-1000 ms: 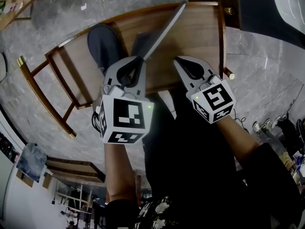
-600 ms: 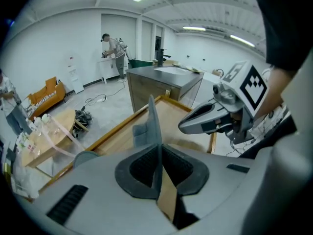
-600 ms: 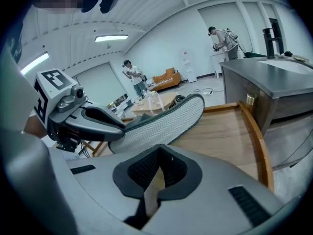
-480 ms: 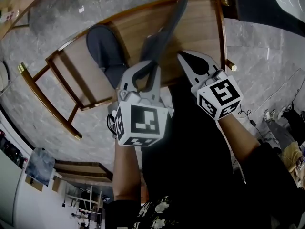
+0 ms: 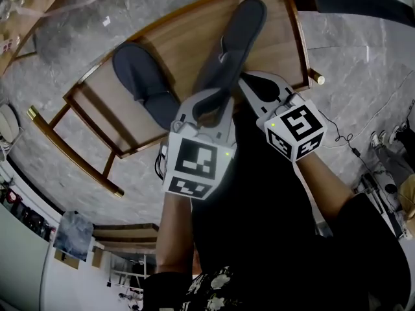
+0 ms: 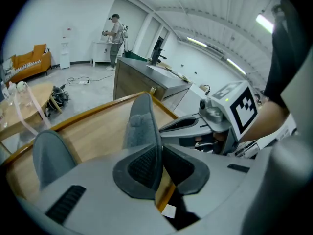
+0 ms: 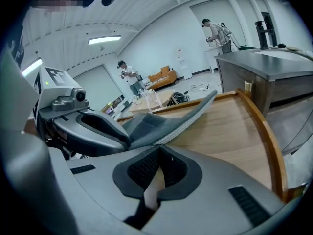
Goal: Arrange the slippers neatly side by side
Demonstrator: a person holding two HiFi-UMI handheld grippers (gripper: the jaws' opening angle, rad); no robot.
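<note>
A: We're looking down on the wooden rack. The left gripper is clamping the heel end of the held slipper, with its pads pressing on the thin edge from both sides.

B: Those jaws have just been easing open a touch, with the slipper's edge sitting right between them.

A: That slipper is standing tipped up on its side over the board, with its toe pointing away toward the far edge.

B: The right gripper is hovering just to the right of it, close beside the left one. Its pads are meeting at the tips and gripping nothing, with only bare wood showing beyond them.

A: Is it touching the slipper?

B: I can't tell from above. From its own camera, the slipper is running past above and to the left of the jaws, not inside them.

A: Over on the left part of the board, the flat slipper is lying on the wood. It's the same dark grey as its partner.

B: The pair is forming a V, with the heels near each other at the near edge and the toes well apart.

A: Both grippers are slanting down toward the board, and the person's forearms are reaching in from the bottom of the head view.
</note>
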